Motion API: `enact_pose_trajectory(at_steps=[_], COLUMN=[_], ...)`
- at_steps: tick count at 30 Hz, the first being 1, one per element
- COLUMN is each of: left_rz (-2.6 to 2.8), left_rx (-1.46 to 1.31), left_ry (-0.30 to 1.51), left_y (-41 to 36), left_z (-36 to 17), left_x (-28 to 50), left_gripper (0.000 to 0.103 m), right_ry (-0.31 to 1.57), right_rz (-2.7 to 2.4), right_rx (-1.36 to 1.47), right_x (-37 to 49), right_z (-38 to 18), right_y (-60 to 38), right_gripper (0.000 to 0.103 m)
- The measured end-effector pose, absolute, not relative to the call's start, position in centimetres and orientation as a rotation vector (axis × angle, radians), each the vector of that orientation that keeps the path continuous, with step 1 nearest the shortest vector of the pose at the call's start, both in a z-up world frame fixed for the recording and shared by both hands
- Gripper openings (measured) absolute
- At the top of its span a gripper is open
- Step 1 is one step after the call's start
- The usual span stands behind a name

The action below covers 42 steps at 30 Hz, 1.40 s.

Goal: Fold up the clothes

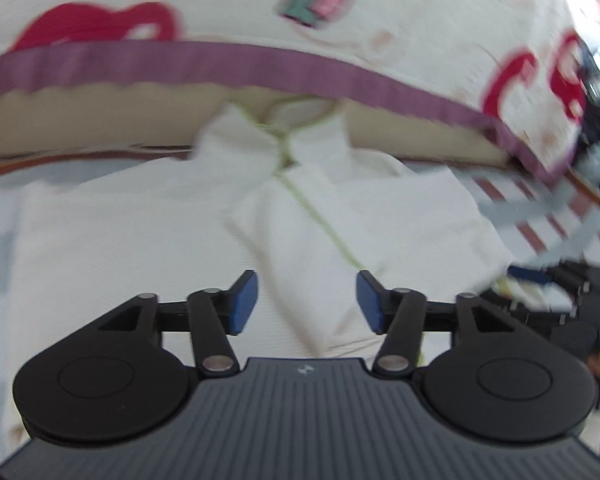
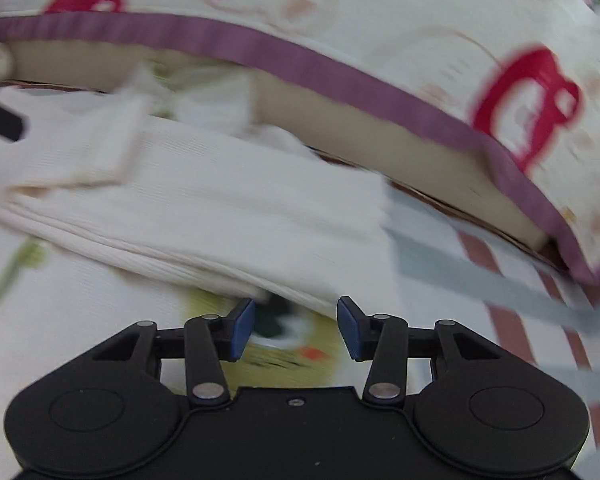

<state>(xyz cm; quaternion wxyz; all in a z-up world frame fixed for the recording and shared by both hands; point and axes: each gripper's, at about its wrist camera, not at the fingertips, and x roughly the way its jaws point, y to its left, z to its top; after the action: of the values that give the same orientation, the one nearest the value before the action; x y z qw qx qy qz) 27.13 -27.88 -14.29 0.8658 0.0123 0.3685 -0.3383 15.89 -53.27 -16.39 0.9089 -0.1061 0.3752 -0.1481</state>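
Note:
A white knit garment [image 1: 140,240] with pale green trim along its collar [image 1: 288,128] lies flat on the bed, collar at the far side. My left gripper [image 1: 306,280] hovers open over its middle, with only cloth showing between the blue pads [image 1: 244,304]. In the right wrist view a folded white sleeve or side panel [image 2: 220,208] lies across the garment, and a yellow-green print [image 2: 284,344] shows just under its edge. My right gripper [image 2: 296,308] stands open over that edge and print, gripping nothing. Both views are blurred.
A cream quilt [image 1: 420,20] with red motifs and a purple border [image 1: 260,68] is heaped behind the garment. A beige mattress edge [image 2: 340,120] shows under it. The striped sheet [image 2: 480,272] lies to the right. Dark gear [image 1: 572,300] sits at the right edge.

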Motion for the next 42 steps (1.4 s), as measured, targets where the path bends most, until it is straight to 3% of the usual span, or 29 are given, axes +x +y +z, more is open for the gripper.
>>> enact_pose_trajectory(at_steps=[3,6,7,8,9,12,13,16,22,28,31,34,42], left_rz=[-0.662,-0.596,-0.642,-0.7,-0.706,-0.685,-0.674,-0.582,-0.485,-0.366,-0.393,-0.501,-0.488], left_rx=[0.102,0.121,0.12,0.119,0.142,0.157,0.131,0.054,-0.043,0.0,-0.067,0.046,0.016], left_ry=[0.77,0.79,0.78,0.765,0.737,0.601,0.547,0.465,0.76,0.663,0.768,0.78,0.927], left_y=[-30.5,-32.0,-32.4,-32.7,-33.1,-32.9,-32.2,-29.0,-26.9,-24.4,-22.2,-21.8,-16.1], left_z=[-15.9,-17.7,-17.9,-18.0,-17.6,-14.9,-13.8,-11.6,-16.9,-15.4,-15.0,-14.7,-16.4], left_x=[27.6,29.3,29.6,29.8,29.6,27.6,26.7,23.8,23.5,24.6,26.7,26.3,25.8], left_gripper=[0.063,0.065,0.059,0.01,0.006,0.006,0.006,0.006,0.007,0.007,0.007,0.008,0.013], right_ry=[0.783,0.792,0.795,0.798,0.8,0.778,0.764,0.732,0.707,0.717,0.728,0.77,0.8], right_rz=[-0.374,-0.383,-0.391,-0.401,-0.415,-0.465,-0.494,-0.516,-0.522,-0.527,-0.487,-0.425,-0.428], right_rx=[-0.124,-0.139,-0.159,-0.158,-0.118,0.107,0.149,0.145,0.102,0.066,-0.013,-0.156,-0.181], right_x=[15.5,16.7,17.3,17.9,18.4,19.2,19.2,18.2,17.4,17.4,17.4,17.9,17.8], right_z=[-16.4,-16.1,-16.1,-16.1,-16.2,-16.5,-16.6,-17.2,-17.4,-17.1,-17.3,-16.9,-16.5], right_y=[-56.4,-57.2,-57.2,-57.3,-57.8,-59.9,-60.5,-60.9,-60.3,-60.5,-60.1,-59.5,-59.3], right_gripper=[0.057,0.058,0.058,0.058,0.058,0.051,0.041,0.04,0.041,0.045,0.047,0.047,0.051])
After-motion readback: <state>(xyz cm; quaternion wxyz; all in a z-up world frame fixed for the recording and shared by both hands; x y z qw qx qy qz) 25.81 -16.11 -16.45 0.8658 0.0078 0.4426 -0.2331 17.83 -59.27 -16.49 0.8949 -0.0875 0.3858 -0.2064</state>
